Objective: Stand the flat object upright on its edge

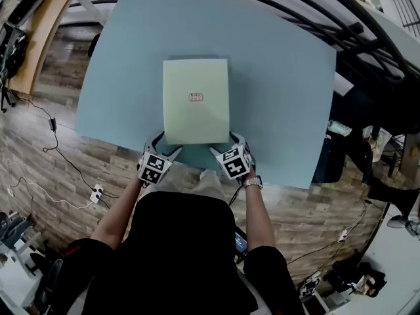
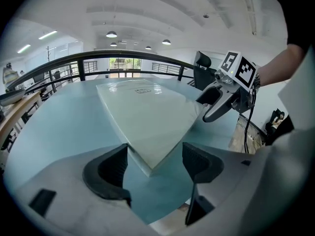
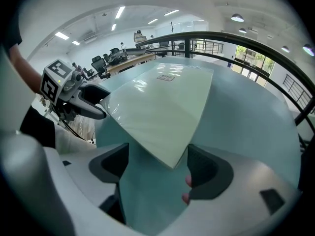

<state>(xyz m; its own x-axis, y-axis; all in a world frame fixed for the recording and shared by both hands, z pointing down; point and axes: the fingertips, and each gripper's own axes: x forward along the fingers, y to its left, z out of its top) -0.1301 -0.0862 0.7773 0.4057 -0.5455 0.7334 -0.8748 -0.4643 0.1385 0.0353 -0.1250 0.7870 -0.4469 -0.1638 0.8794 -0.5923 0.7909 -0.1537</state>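
Note:
A pale green flat square board (image 1: 196,110) with a small label at its middle lies flat on the blue-grey table (image 1: 282,84), near the front edge. My left gripper (image 1: 161,151) is at its near left corner and my right gripper (image 1: 228,149) at its near right corner. In the left gripper view the board's (image 2: 142,114) corner pokes between the wide-apart jaws of the left gripper (image 2: 155,155), which is open. In the right gripper view the other corner of the board (image 3: 160,107) sits likewise inside the open right gripper (image 3: 158,159). Each view shows the opposite gripper (image 2: 224,97) (image 3: 83,100) beside the board.
The table's front edge (image 1: 275,181) runs just behind both grippers. Below lies wood-pattern floor with cables and a power strip (image 1: 97,191). A wooden desk (image 1: 39,31) stands at the far left, black railings (image 1: 341,18) at the far right.

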